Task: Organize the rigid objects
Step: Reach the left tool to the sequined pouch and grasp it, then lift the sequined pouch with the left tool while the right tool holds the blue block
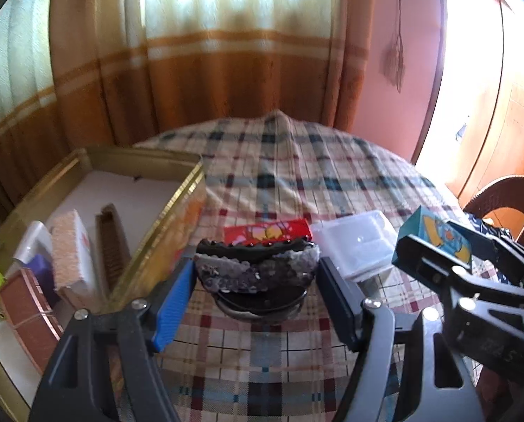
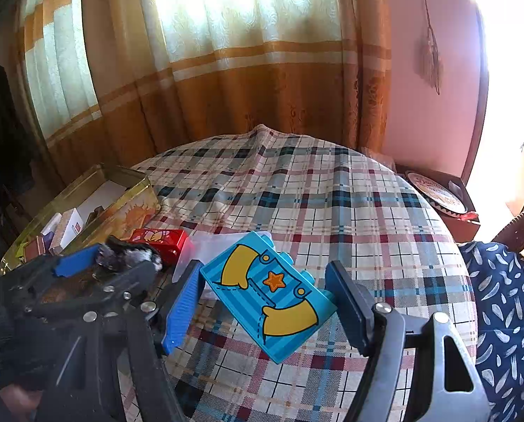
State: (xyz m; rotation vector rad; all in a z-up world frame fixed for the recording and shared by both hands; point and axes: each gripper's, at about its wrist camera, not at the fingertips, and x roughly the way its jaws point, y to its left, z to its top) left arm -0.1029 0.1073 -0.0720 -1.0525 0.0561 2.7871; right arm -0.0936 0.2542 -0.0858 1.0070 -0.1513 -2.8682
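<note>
Left tongs (image 1: pixel 256 283) bracket the sequined hair clip (image 1: pixel 258 267) on the checked worktop (image 1: pixel 297 183), pads at its ends, though whether they bite yet I cannot tell. Squeeze squarely across both ends, then lift clear of the gold tin's (image 1: pixel 177 207) rim. Right tongs (image 2: pixel 267 302) are clamped on the blue block (image 2: pixel 267 295), raised off the cloth; I'd hold it steady.

Red box (image 1: pixel 267 232) partly hidden behind sequined hair clip (image 1: pixel 256 267); gold tin (image 1: pixel 163 218) cut off at left edge.
</note>
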